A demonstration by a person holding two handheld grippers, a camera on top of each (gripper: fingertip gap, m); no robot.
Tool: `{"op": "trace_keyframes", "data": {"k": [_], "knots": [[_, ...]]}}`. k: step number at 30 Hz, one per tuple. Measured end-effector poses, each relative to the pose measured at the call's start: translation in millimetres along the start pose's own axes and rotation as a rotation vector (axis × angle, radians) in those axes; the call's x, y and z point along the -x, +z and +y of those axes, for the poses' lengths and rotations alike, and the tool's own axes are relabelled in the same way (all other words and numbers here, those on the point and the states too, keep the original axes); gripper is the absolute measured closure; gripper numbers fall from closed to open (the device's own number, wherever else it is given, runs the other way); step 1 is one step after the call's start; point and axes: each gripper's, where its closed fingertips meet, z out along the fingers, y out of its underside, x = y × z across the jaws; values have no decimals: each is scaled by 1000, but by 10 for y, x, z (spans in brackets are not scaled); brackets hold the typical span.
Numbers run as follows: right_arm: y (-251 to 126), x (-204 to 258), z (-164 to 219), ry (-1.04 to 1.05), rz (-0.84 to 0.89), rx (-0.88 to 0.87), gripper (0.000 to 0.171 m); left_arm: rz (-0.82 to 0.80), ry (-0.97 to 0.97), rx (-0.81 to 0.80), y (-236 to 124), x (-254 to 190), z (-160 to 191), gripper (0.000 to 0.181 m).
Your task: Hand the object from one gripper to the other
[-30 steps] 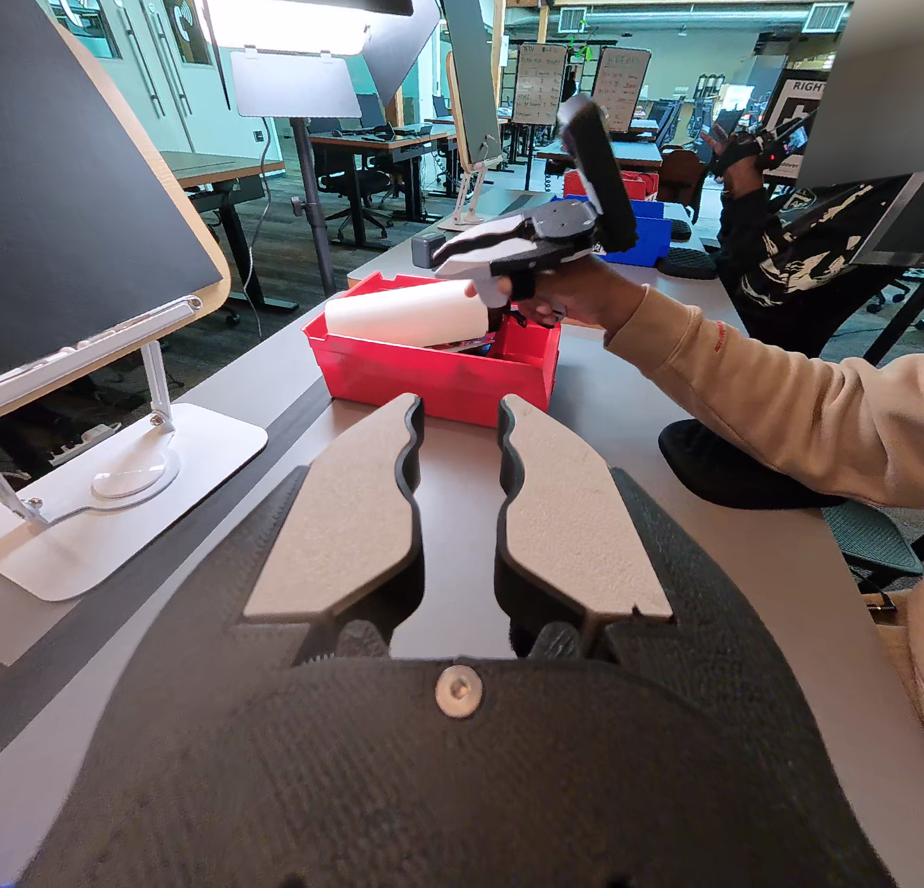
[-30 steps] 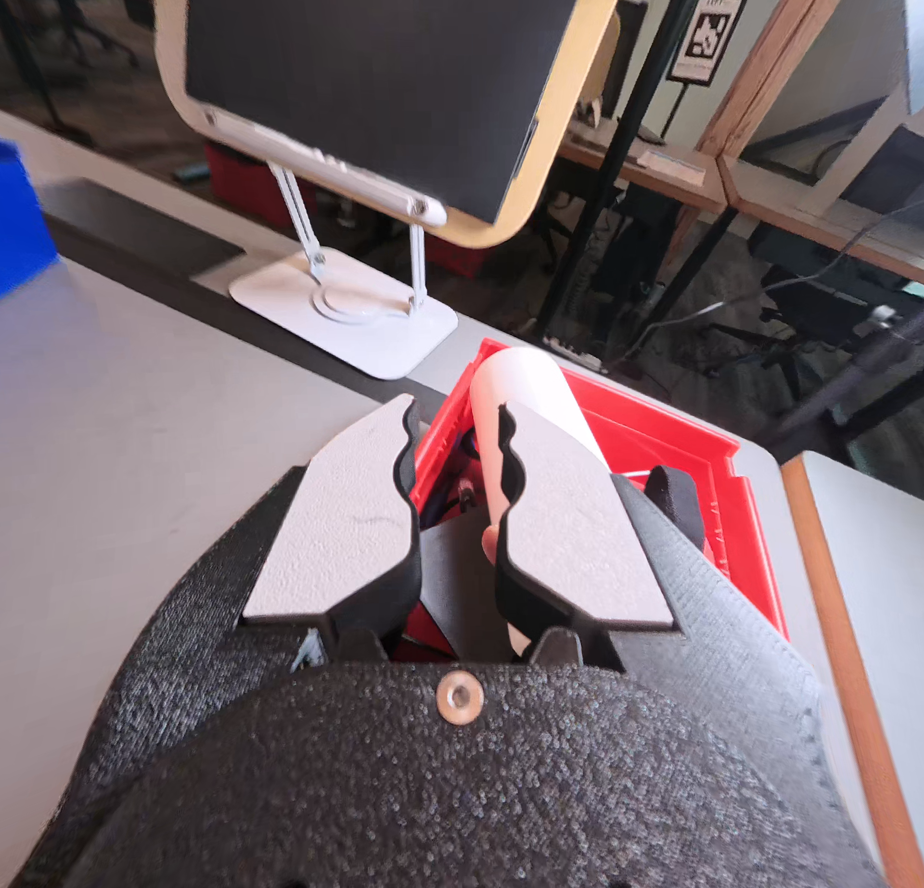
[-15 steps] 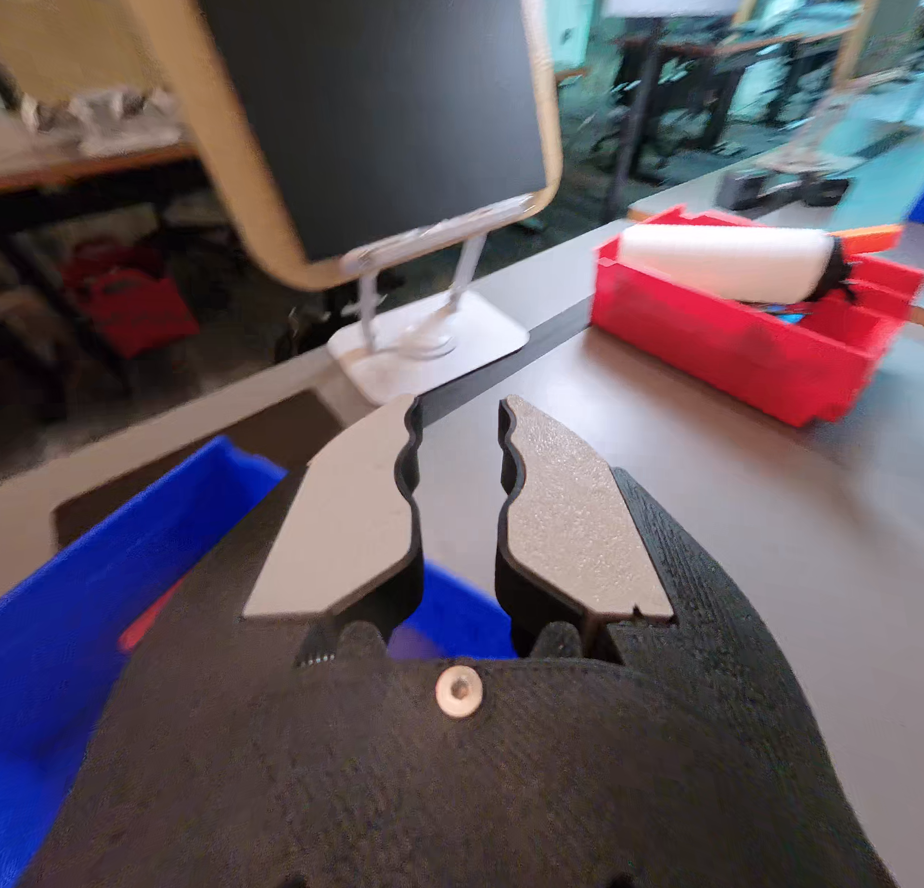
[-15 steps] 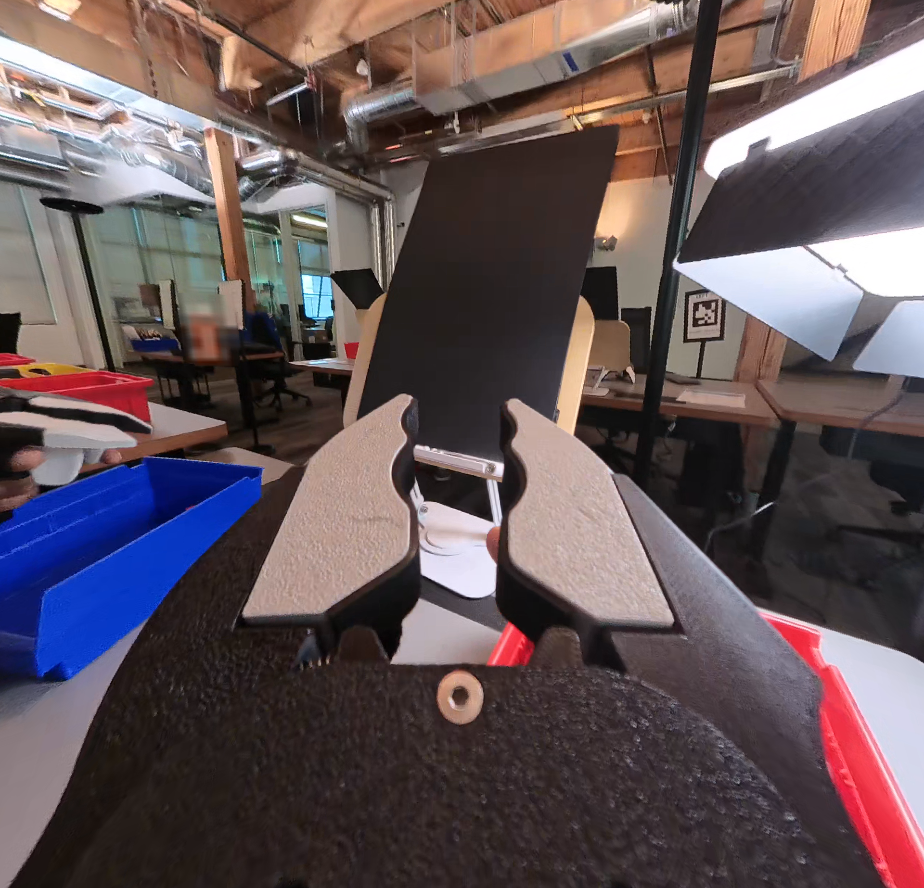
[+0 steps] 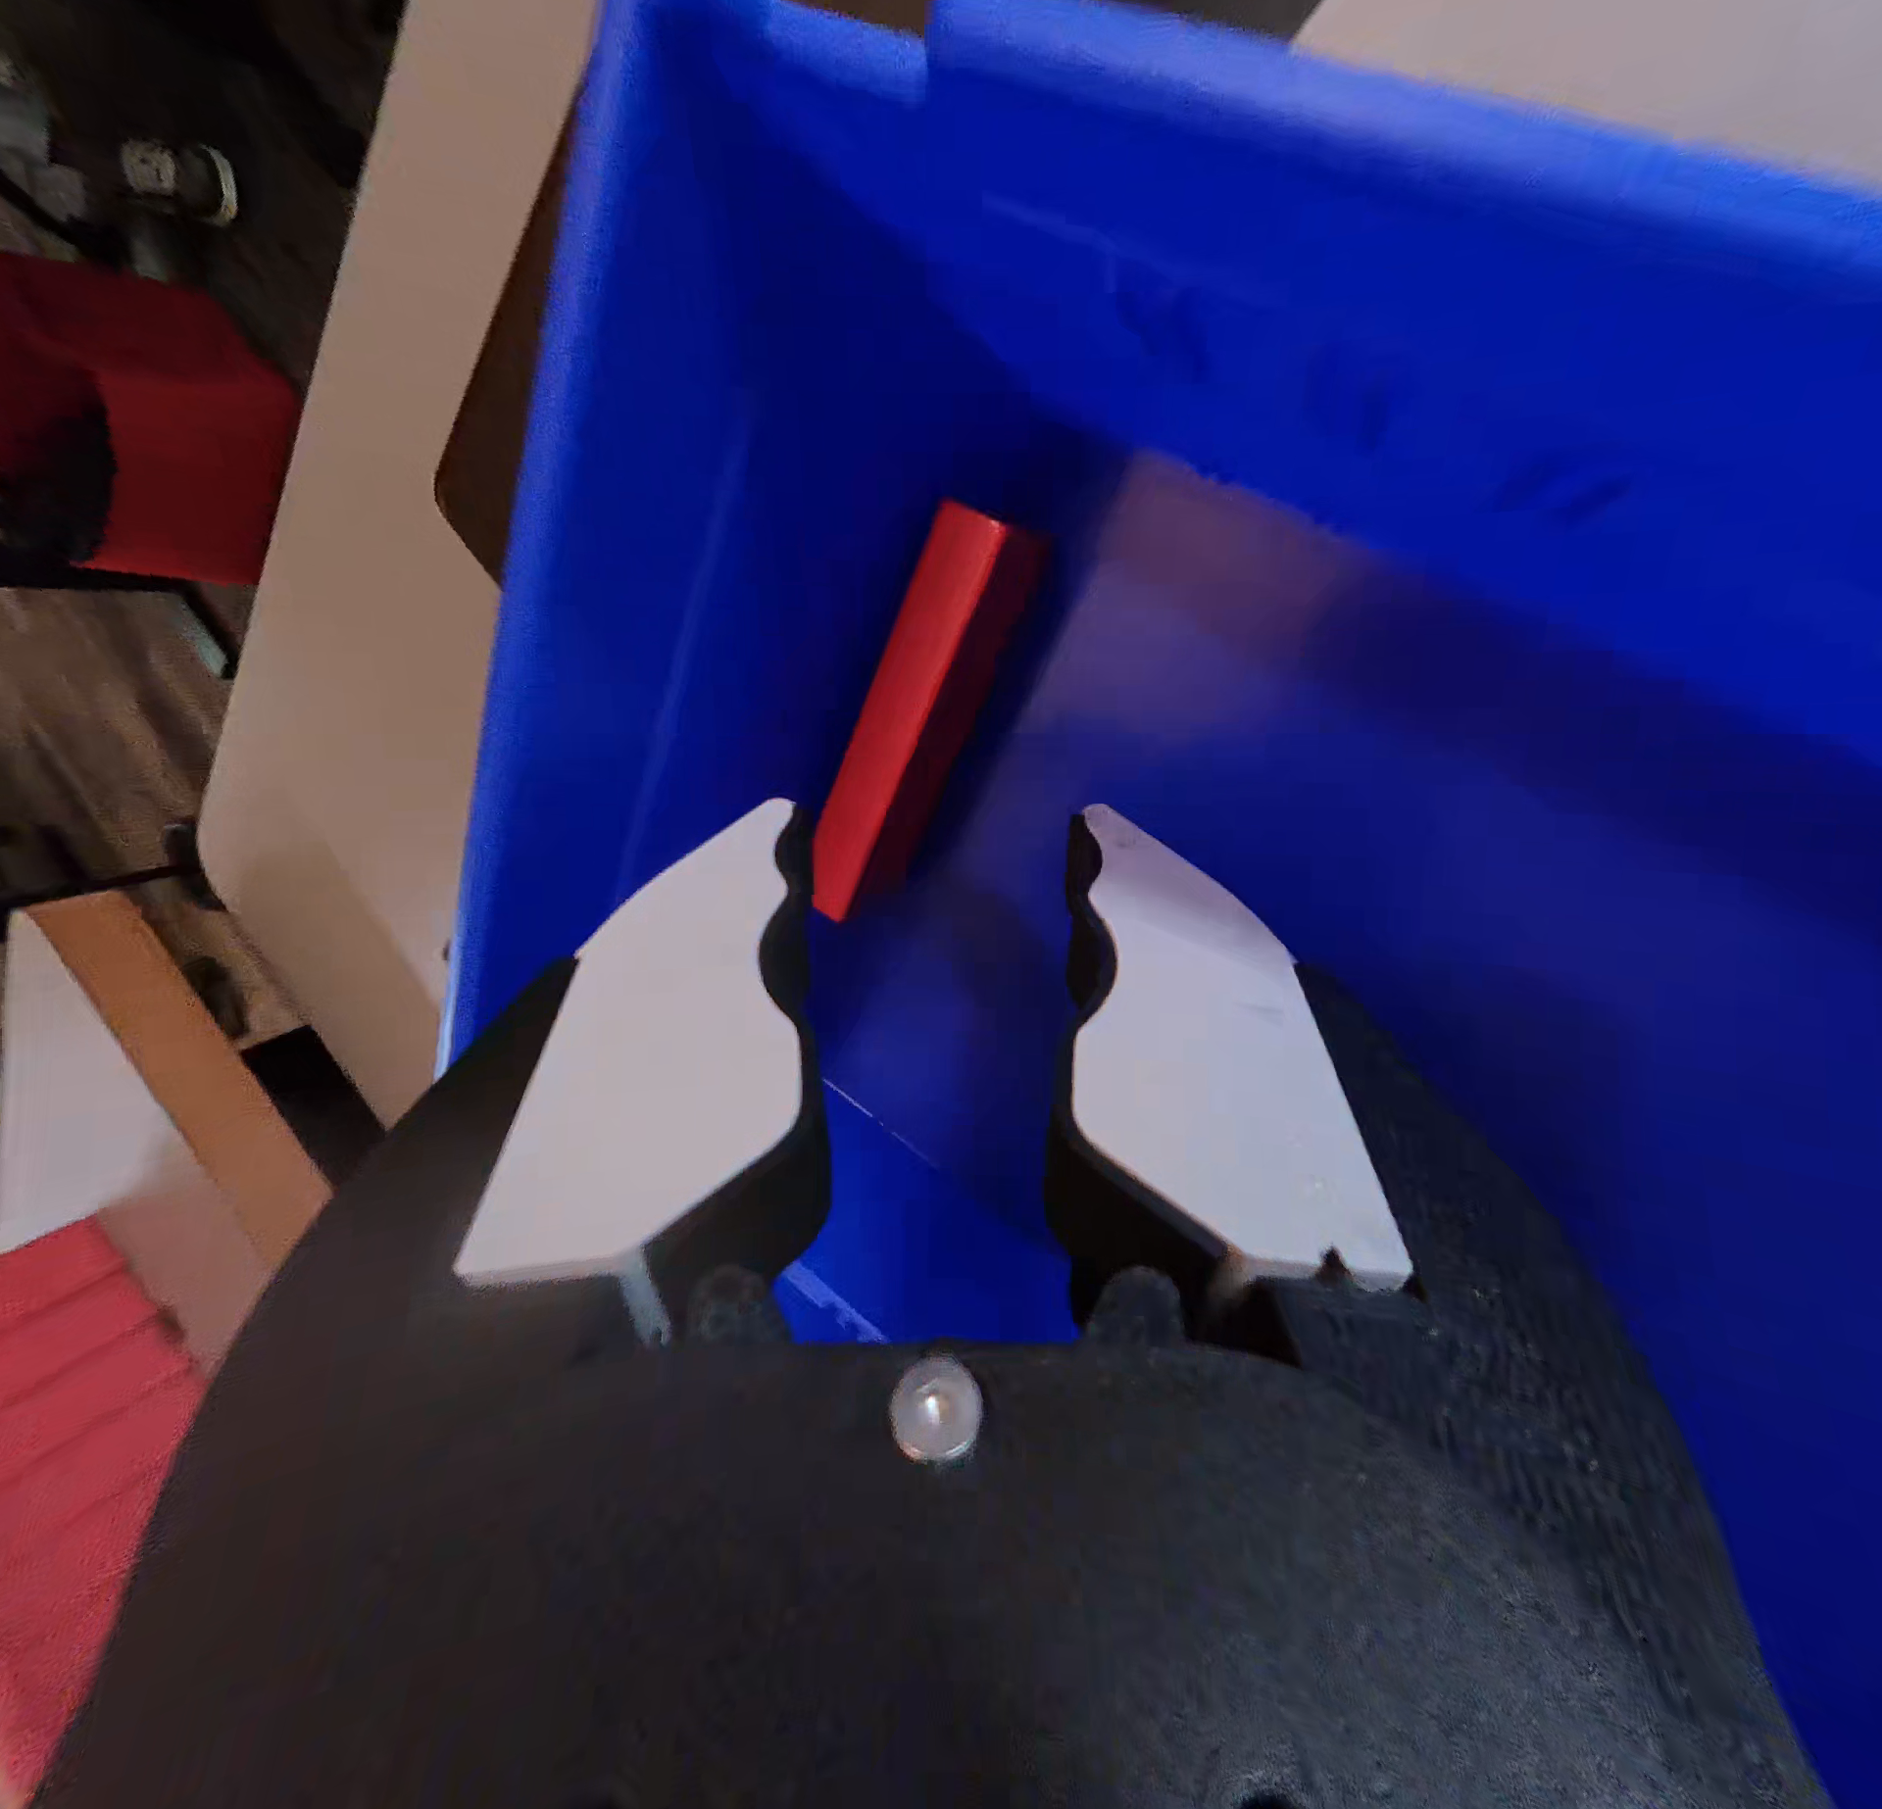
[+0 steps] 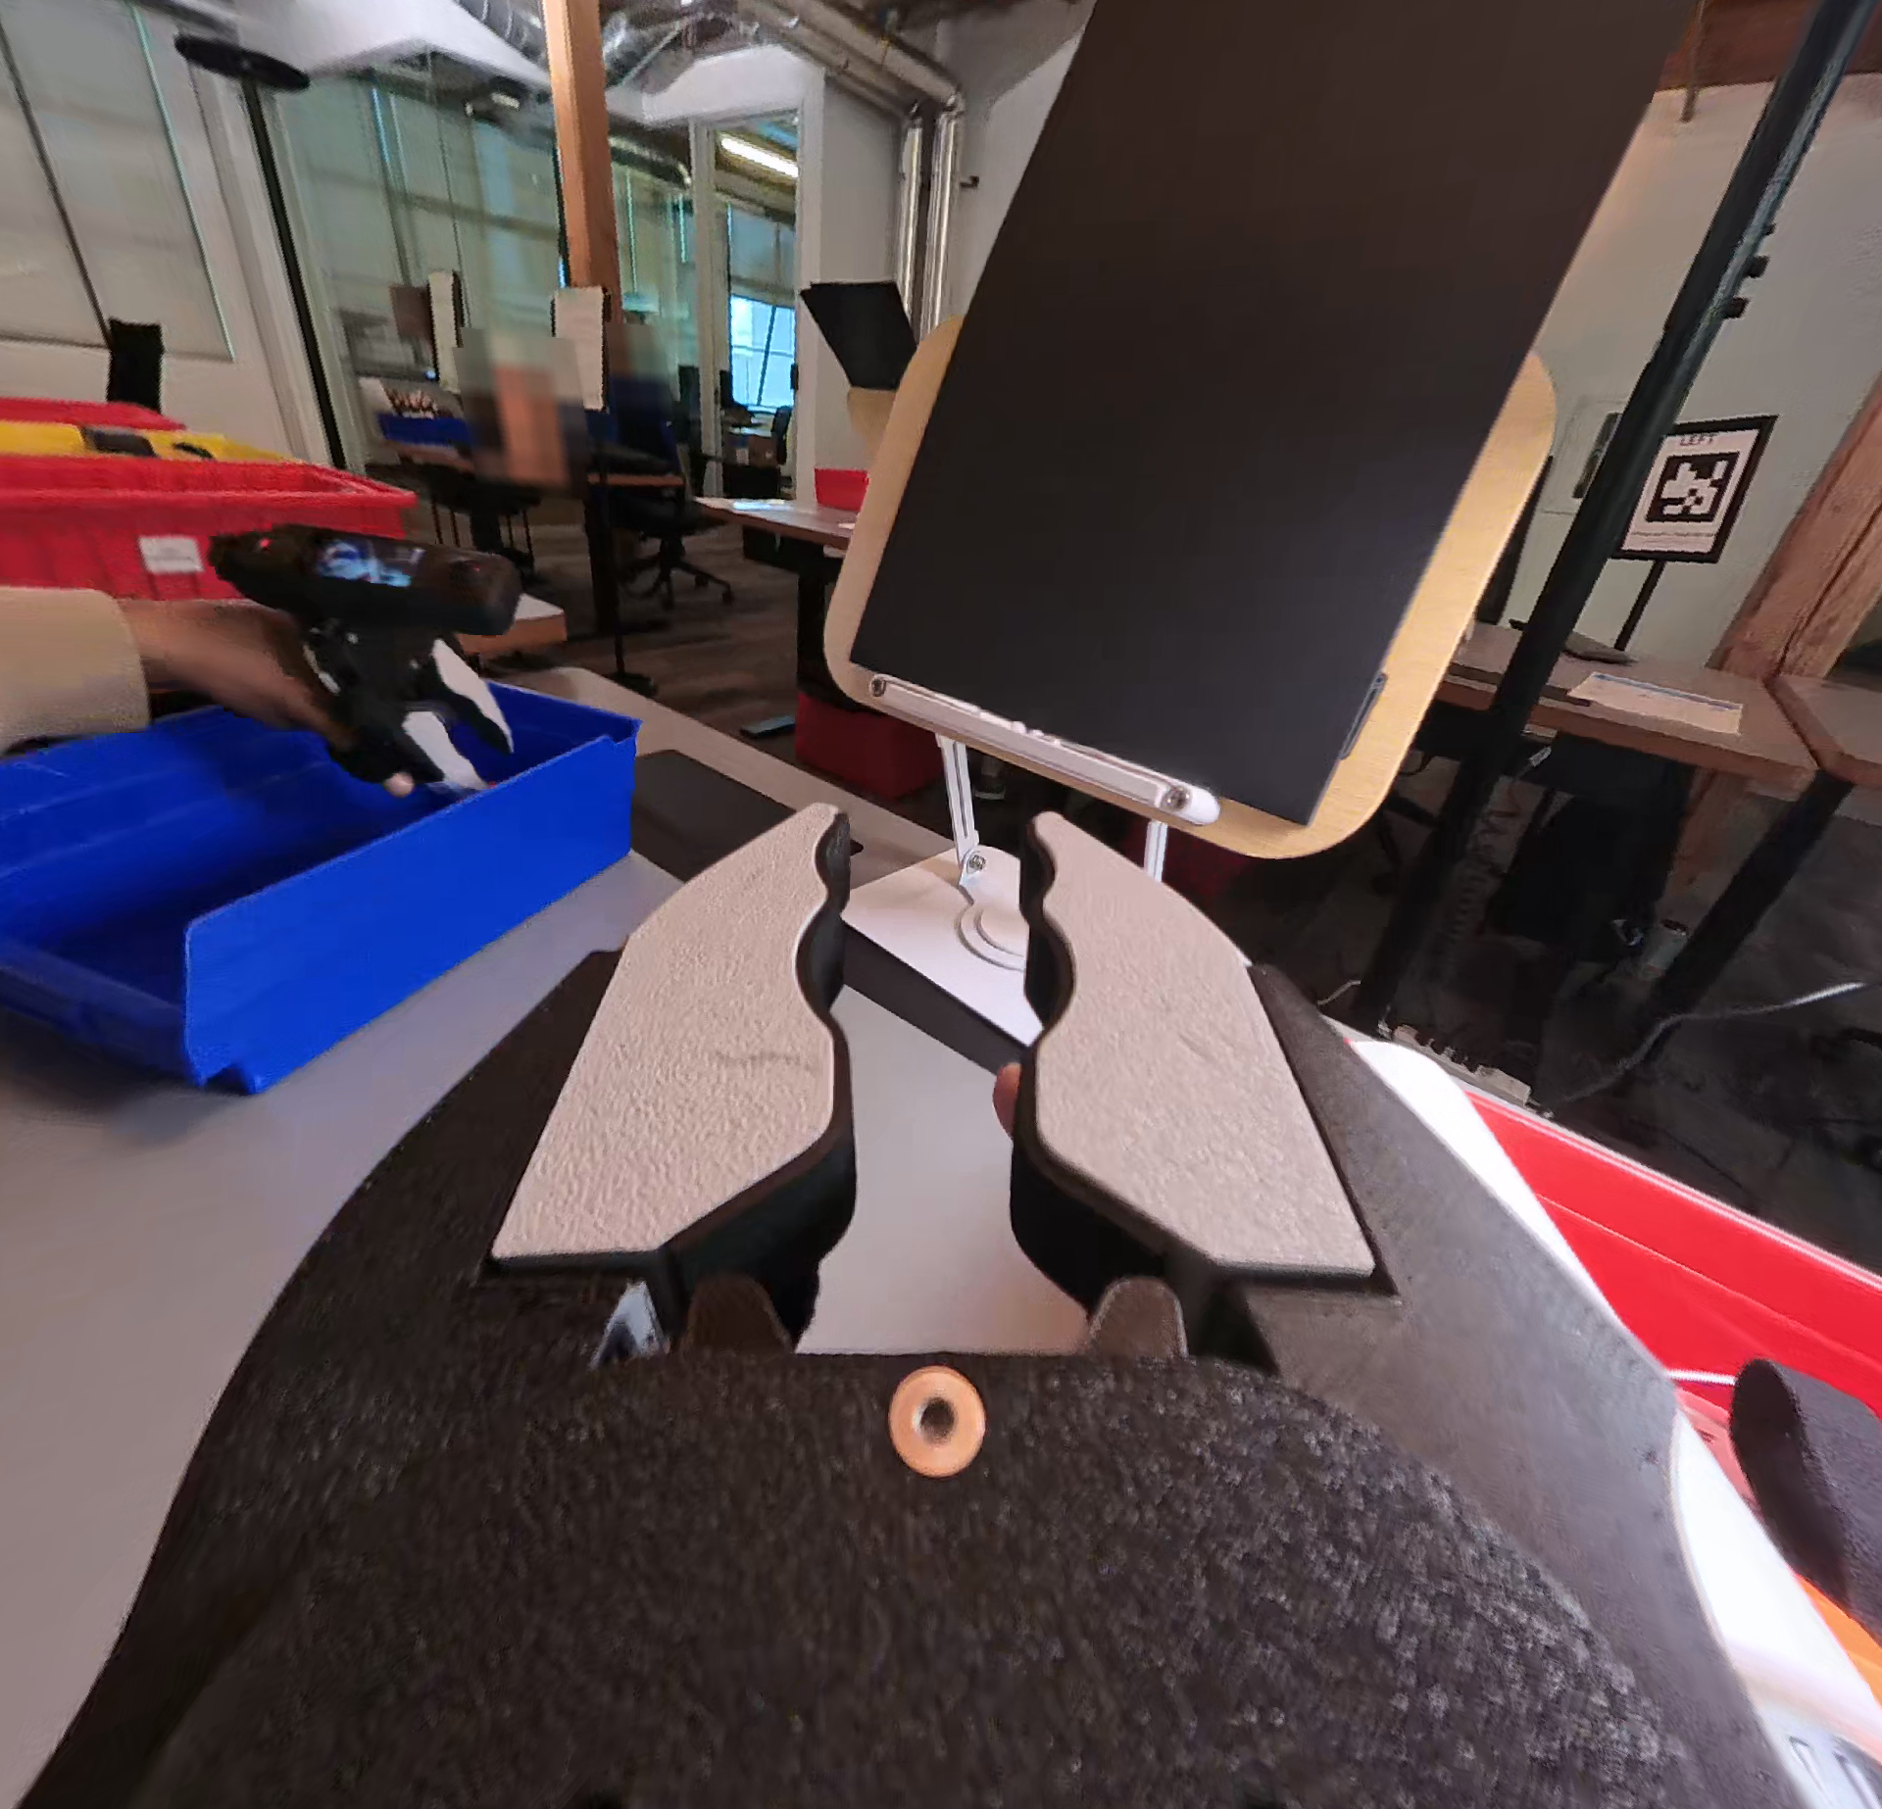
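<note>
Left claw (image 5: pixel 932 823) wide over the blue bin (image 5: pixel 1426 386), red bar (image 5: pixel 917 711) lengthwise away from it, right claw (image 6: pixel 932 844) narrow, empty.

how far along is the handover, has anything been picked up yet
Early. Done: the left hand-held gripper has got down into the blue bin, its jaws open just short of the red block. In hand: nothing; neither gripper holds anything. The right hand-held gripper waits open and empty above the table. Left: grasp the block, lift it, pass it across.
</note>
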Motion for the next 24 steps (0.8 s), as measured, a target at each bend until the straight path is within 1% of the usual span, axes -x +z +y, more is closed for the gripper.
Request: {"op": "trace_keyframes", "data": {"k": [2,4,6,7,8,9,10,12,13,14,16,18,21,22,23,24], "knots": [[19,11,44,-13,-3,18,140,-24,61,39,158,22,31,129],[30,6,75,-8,-10,26,140,-19,117,67,289,-1,74,133],[37,-16,110,8,-14,32,141,-60,162,51,355,31,47,132],[38,-28,126,18,-16,34,141,-90,181,54,366,66,45,140],[39,-40,138,28,-18,35,141,-135,207,55,355,125,40,159],[38,-52,148,38,-18,36,141,-162,235,55,328,165,33,165],[35,-64,156,44,-18,37,141,-140,253,50,293,146,28,170],[26,-90,162,43,-10,41,142,97,248,63,218,-161,76,180],[18,-101,155,39,-7,40,142,154,253,85,176,-243,119,180],[10,-108,143,38,-5,37,142,142,281,89,141,-236,139,180],[-4,-118,114,41,-3,27,143,79,299,45,82,-159,96,168],[-6,-109,95,48,-7,21,144,5,258,28,80,-29,65,155],[8,-67,100,47,-16,24,144,-66,180,59,232,120,123,133],[14,-51,108,40,-18,30,144,-70,163,80,310,131,169,135],[20,-38,116,31,-19,35,144,-80,155,81,372,139,190,140],[24,-29,124,20,-19,41,144,-105,156,60,403,163,175,143]]}}
